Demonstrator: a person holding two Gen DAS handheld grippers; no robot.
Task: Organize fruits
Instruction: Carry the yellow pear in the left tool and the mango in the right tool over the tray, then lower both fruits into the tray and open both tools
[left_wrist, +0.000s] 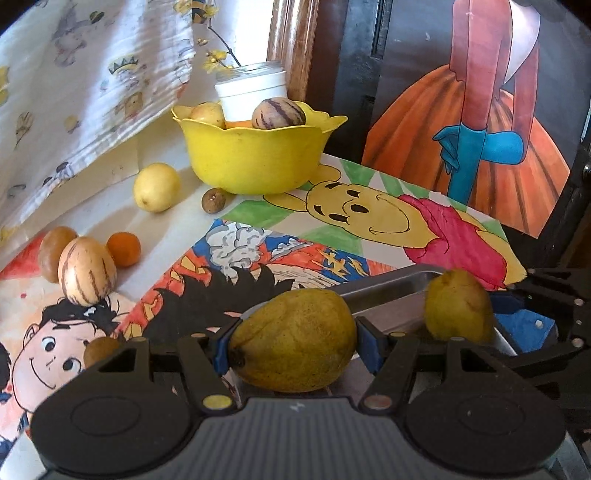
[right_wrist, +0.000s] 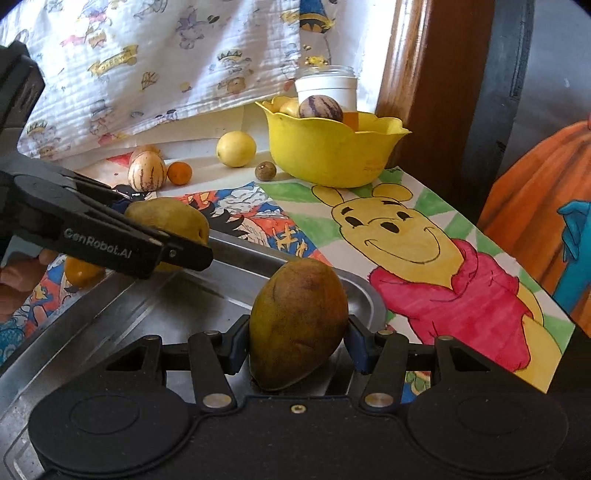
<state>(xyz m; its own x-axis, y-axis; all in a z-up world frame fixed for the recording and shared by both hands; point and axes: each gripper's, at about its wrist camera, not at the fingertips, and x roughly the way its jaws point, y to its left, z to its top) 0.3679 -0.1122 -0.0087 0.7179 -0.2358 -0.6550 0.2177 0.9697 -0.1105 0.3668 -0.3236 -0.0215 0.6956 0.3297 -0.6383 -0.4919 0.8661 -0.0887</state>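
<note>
My left gripper (left_wrist: 295, 345) is shut on a yellow-green mango (left_wrist: 295, 328), its blue pads pressed against both sides, over the near left rim of a steel tray (left_wrist: 391, 286). In the right wrist view this gripper (right_wrist: 166, 227) comes in from the left with the same mango (right_wrist: 173, 216). My right gripper (right_wrist: 297, 347) is shut on a browner mango (right_wrist: 299, 306), held upright above the tray (right_wrist: 177, 314). A yellow bowl (left_wrist: 255, 162) at the back holds a striped fruit (left_wrist: 279, 113) and other fruit.
Loose on the cartoon-print table cover lie a lemon (left_wrist: 157, 187), a small brown fruit (left_wrist: 213, 200), a small orange (left_wrist: 123, 249), a striped fruit (left_wrist: 86, 275) and a brown fruit (left_wrist: 55, 254). An orange fruit (right_wrist: 81, 273) sits beside the tray. A white jar (left_wrist: 255, 94) stands behind the bowl.
</note>
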